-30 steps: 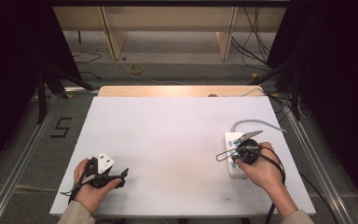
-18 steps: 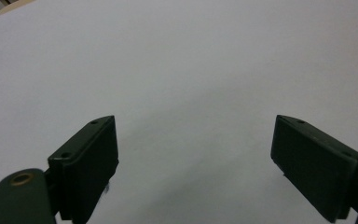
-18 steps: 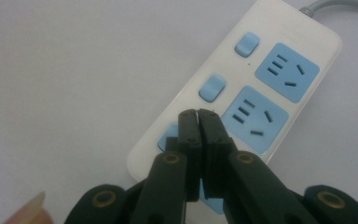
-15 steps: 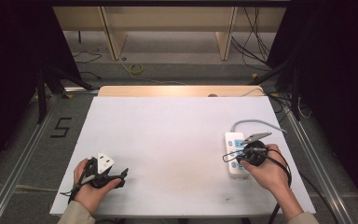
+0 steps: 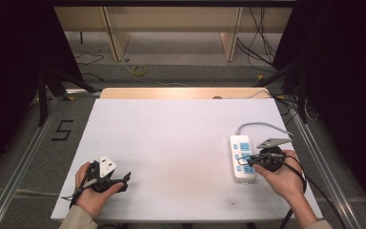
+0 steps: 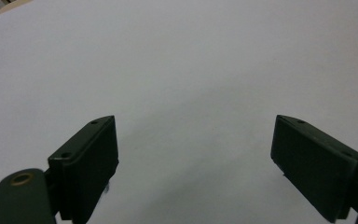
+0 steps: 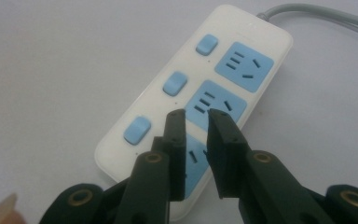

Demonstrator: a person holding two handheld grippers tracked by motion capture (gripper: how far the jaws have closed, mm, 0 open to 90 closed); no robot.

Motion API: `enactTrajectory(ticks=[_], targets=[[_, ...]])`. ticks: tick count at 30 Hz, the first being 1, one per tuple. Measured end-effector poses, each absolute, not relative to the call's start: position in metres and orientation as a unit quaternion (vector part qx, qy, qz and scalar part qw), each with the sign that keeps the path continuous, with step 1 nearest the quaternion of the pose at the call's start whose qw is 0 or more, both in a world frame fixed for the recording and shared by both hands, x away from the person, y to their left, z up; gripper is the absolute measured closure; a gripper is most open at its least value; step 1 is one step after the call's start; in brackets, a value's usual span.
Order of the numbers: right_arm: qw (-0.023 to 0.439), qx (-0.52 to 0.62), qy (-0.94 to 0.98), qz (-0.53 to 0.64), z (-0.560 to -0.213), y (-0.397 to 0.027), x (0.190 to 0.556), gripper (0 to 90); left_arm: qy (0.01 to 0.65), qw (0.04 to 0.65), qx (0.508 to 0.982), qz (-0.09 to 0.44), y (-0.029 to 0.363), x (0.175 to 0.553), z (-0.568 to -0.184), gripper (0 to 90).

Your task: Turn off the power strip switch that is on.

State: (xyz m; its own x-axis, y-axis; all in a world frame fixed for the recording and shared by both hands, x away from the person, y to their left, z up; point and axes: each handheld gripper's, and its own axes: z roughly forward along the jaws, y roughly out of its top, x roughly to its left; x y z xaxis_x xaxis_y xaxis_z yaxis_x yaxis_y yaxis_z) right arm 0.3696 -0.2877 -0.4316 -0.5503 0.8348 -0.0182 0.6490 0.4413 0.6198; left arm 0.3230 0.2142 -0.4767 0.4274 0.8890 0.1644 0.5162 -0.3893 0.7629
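White counter [image 5: 171, 143] runs bare from the left edge almost to the right, and no bin, tray or other container stands on it, so nothing is held in anything. At the near left corner the left gripper [image 5: 106, 177] rests low in the person's left hand [image 5: 91, 196]; in the left gripper view its jaws stand wide apart with only bare surface between them. It looks idle, and is best kept where it is unless the strip needs steadying.

Well to the right lies the power strip [image 5: 242, 158], flat on the counter with its long side running away from the person and its grey cable [image 5: 259, 127] curving off the far end. It carries three blue sockets and three blue switches [image 7: 175, 83] along one side. The right gripper [image 7: 196, 122] hovers over the strip's near end, jaws nearly together with a narrow gap and nothing between them, tips above the middle socket [image 7: 215, 105].

The step in hand seems to be pressing something on the strip. To do it well, slide the tips sideways over the chosen switch, come straight down, and press gently so the light strip does not skid or tip.
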Motion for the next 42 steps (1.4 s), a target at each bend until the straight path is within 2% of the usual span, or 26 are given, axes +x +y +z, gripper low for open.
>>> enactTrajectory(ticks=[9, 36, 42], targets=[[0.179, 0.463, 0.813, 0.304, -0.434, -0.302, 0.365, 71.4, 0.45, 0.321, 0.781, 0.29, 0.215, 0.323, -0.477, 14.5], [0.209, 0.485, 0.772, 0.353, -0.454, -0.327, 0.354, 46.2, 0.454, 0.323, 0.779, 0.287, 0.215, 0.324, -0.478, 14.7], [0.219, 0.494, 0.76, 0.361, -0.457, -0.332, 0.35, 44.4, 0.452, 0.32, 0.782, 0.286, 0.215, 0.324, -0.478, 14.6]])
